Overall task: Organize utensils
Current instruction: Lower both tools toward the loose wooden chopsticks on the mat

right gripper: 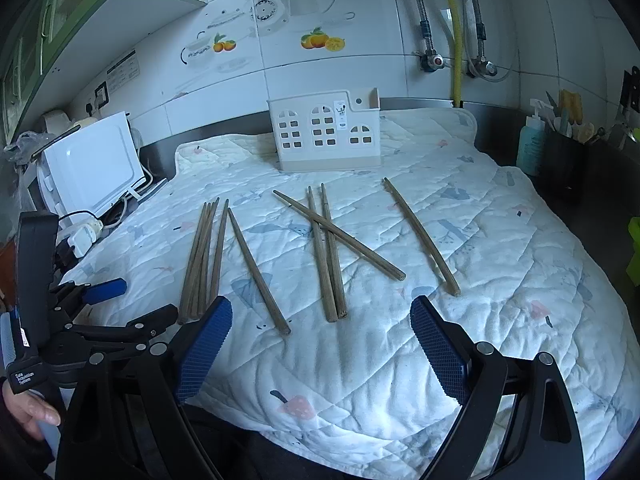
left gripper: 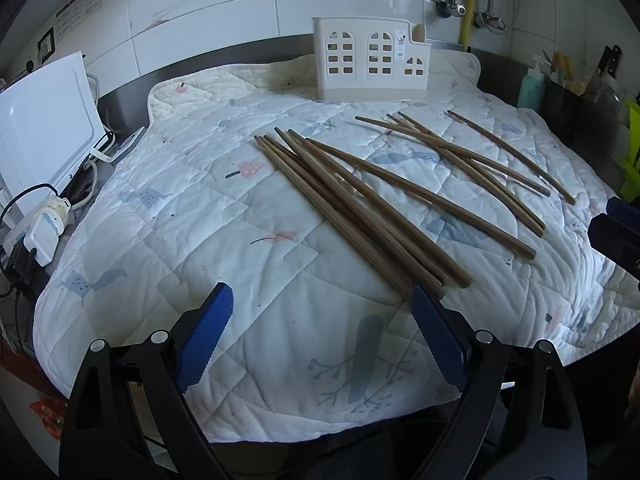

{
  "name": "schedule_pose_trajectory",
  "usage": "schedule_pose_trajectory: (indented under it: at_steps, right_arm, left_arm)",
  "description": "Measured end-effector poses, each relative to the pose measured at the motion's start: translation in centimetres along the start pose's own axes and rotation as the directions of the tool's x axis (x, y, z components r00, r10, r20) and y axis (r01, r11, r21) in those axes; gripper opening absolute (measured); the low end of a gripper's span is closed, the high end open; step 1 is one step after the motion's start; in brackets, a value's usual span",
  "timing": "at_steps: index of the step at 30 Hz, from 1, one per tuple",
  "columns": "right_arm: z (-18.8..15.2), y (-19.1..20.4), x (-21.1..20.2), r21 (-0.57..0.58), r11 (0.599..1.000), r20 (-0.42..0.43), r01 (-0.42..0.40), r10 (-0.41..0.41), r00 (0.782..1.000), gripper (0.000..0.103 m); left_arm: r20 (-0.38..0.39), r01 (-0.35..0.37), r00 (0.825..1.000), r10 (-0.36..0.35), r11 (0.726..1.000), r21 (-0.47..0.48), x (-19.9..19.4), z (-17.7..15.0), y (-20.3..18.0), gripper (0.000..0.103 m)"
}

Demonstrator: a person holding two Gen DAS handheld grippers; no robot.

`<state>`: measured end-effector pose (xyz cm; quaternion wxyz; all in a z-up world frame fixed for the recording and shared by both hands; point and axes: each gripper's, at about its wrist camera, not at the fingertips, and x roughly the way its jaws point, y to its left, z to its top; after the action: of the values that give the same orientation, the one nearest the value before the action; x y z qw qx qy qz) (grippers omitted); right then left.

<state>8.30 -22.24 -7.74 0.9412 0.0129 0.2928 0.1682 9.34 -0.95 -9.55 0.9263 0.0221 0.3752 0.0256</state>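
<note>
The chopsticks all lie loose on the quilt, ahead of both my grippers. Counting in the right view: a bunch of about 5 ahead and to the left of my right gripper, 1 single stick beside it, 3 crossed straight ahead, and what looks like a pair ahead to the right. The holder stands upright beyond them, well apart from every stick.

So nothing is done yet, as far as I can judge: no stick shows in the holder, and all of them are left to gather and drop in.

My left gripper is spread wide with nothing between its pads; the near ends of the bunch lie just ahead of its right finger. My right gripper is equally wide and empty, its pads over bare quilt.

Hard to make out: the holder's inside is hidden behind its front wall. The exact count in the tight bunch is uncertain, since sticks overlap. In the left view my right gripper is cut off at the edge.
</note>
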Motion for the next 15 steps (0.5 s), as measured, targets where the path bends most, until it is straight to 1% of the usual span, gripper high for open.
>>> schedule_pose_trajectory:
  at_steps: [5,7,9,11,15]
  right_arm:
    - [0.1,0.2,0.1,-0.005,1.0,-0.003,0.0,0.0,1.0,0.088]
    - [0.1,0.2,0.1,-0.002,1.0,-0.005,-0.001,0.001,1.0,0.088]
    - [0.0,0.2,0.2,0.0,1.0,-0.006,0.0,0.0,1.0,0.088]
    - [0.0,0.2,0.3,0.0,1.0,-0.009,0.0,0.0,1.0,0.088]
    - [0.0,0.3,0.6,-0.004,1.0,-0.013,0.0,0.0,1.0,0.088]
  left_arm:
    - [-0.004,-0.026,1.0,0.026,1.0,0.014,0.3,0.2,0.0,0.089]
    - [-0.014,-0.051,0.999,0.052,0.999,0.013,0.6,0.2,0.2,0.089]
    - [-0.033,-0.052,0.998,0.052,0.999,-0.001,0.9,0.2,0.7,0.089]
    - [-0.038,-0.039,0.999,0.038,0.999,-0.021,0.9,0.2,1.0,0.089]
    - [-0.015,-0.017,1.0,0.017,0.999,-0.032,0.2,0.4,0.9,0.088]
